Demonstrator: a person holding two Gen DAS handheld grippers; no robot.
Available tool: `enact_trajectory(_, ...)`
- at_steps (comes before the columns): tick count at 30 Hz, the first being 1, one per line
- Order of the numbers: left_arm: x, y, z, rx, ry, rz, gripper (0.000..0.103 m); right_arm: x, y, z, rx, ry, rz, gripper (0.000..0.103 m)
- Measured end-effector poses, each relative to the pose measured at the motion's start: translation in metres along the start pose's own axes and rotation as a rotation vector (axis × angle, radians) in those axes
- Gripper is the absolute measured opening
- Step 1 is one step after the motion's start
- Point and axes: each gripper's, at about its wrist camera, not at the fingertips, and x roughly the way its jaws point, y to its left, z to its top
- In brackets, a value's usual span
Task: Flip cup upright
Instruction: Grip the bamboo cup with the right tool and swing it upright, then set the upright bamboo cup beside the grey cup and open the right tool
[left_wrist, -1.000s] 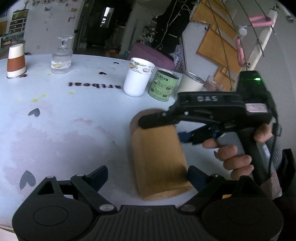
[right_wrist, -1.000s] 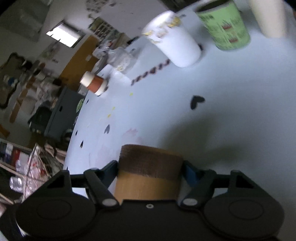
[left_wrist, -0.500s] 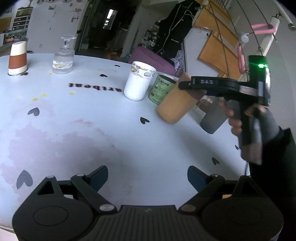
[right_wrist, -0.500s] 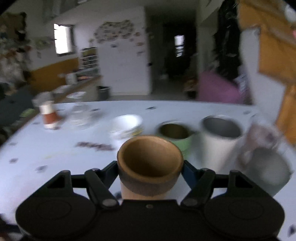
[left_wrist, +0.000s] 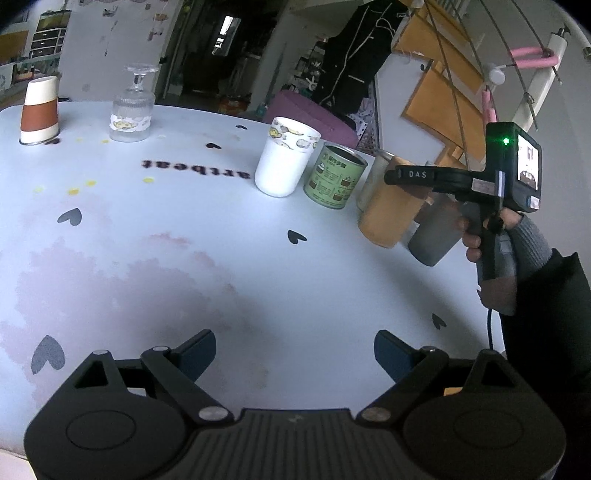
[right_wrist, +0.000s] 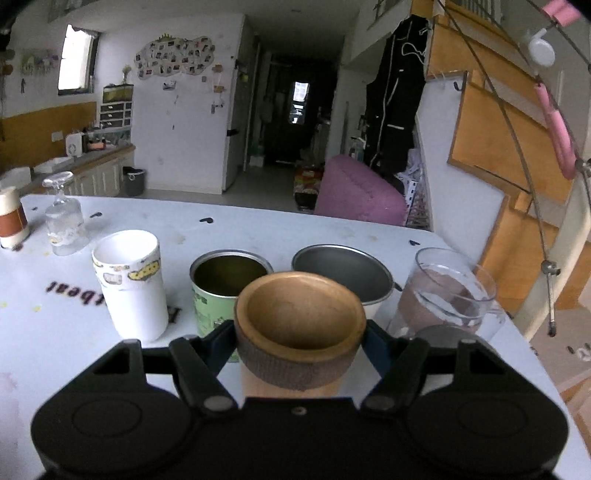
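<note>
The wooden cup (right_wrist: 301, 325) stands mouth-up between my right gripper's (right_wrist: 301, 343) fingers, which are shut on it just below its dark rim band. In the left wrist view the cup (left_wrist: 388, 214) is upright at the right side of the white table (left_wrist: 184, 258), its base at or just above the surface, with the right gripper (left_wrist: 410, 177) clamped near its top. My left gripper (left_wrist: 295, 350) is open and empty, low over the table's near edge.
Behind the cup stand a white paper cup (left_wrist: 284, 162), a green tin (left_wrist: 334, 175), a white metal-lined cup (right_wrist: 341, 273), a glass mug (right_wrist: 443, 291) and a grey cup (left_wrist: 434, 236). An upturned glass (left_wrist: 133, 110) and an upturned orange paper cup (left_wrist: 40, 110) stand far left.
My right gripper lifted the wooden cup from lying on its side near me, turned it mouth-up and carried it right, down among the other cups. My left gripper stayed put.
</note>
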Motion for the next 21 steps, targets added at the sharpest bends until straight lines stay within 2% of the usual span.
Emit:
enact_trajectory(8,0.002,0.001,0.000,0.006,-0.001,0.006,0.093,-0.001,-0.001,0.000,0.010,0.017,-0.036,0.077)
enact_trajectory(10,0.003,0.000,0.001,0.009,-0.002,0.011,0.093,-0.005,-0.003,0.000,0.011,-0.004,-0.043,0.086)
enact_trajectory(14,0.004,-0.003,0.003,0.026,-0.010,0.025,0.093,-0.021,-0.006,0.000,0.024,-0.042,-0.030,0.088)
enact_trajectory(21,0.003,-0.015,0.013,0.086,-0.086,0.098,0.093,-0.067,-0.013,-0.014,0.068,-0.132,0.034,0.091)
